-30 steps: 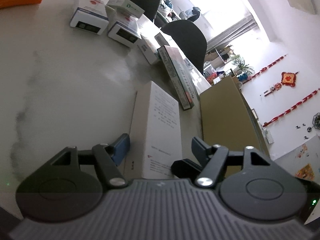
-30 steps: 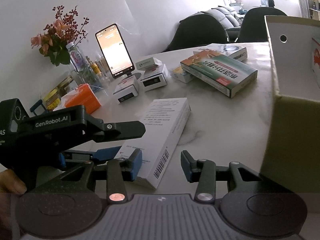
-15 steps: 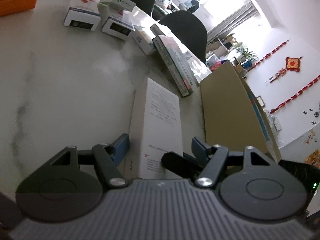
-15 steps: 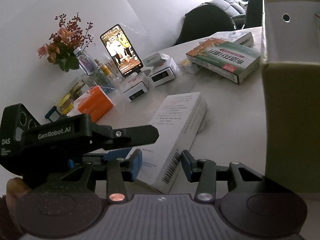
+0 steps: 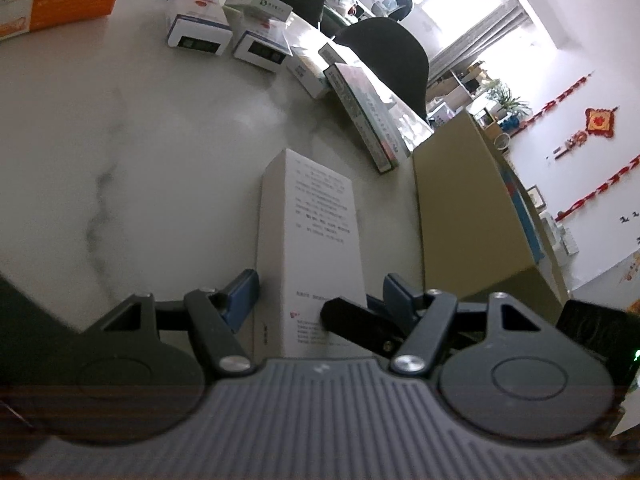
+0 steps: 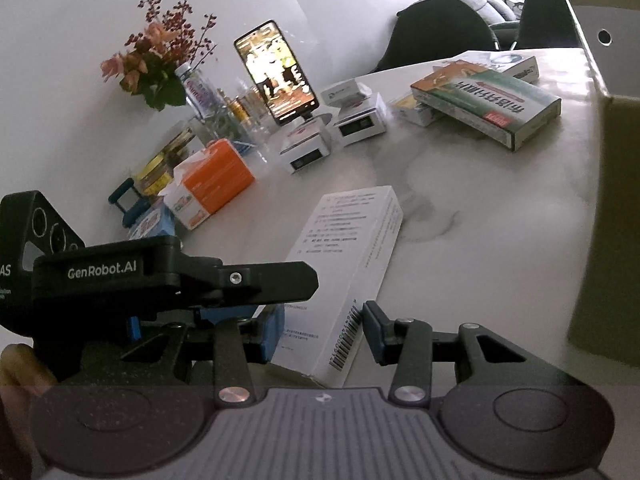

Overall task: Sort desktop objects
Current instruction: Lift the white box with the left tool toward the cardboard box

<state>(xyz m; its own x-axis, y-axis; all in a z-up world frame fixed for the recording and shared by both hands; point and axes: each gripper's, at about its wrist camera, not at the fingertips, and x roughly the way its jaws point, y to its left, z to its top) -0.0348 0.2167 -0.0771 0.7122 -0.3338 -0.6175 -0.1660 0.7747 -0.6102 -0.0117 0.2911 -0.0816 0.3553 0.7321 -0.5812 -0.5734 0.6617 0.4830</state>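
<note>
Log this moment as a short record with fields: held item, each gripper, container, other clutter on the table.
item in play: long white box, lying flat on the marble table
left gripper: straddles the box's near end; whether the pads press cannot be told
right gripper: at the same end, over the barcode corner; contact unclear
container: brown carton, right of the box, apart from it
clutter: green medicine box, orange box, phone on stand, flowers, small white boxes

Left hand-held gripper [image 5: 318,294] parted, right hand-held gripper [image 6: 324,330] parted, side by side
</note>
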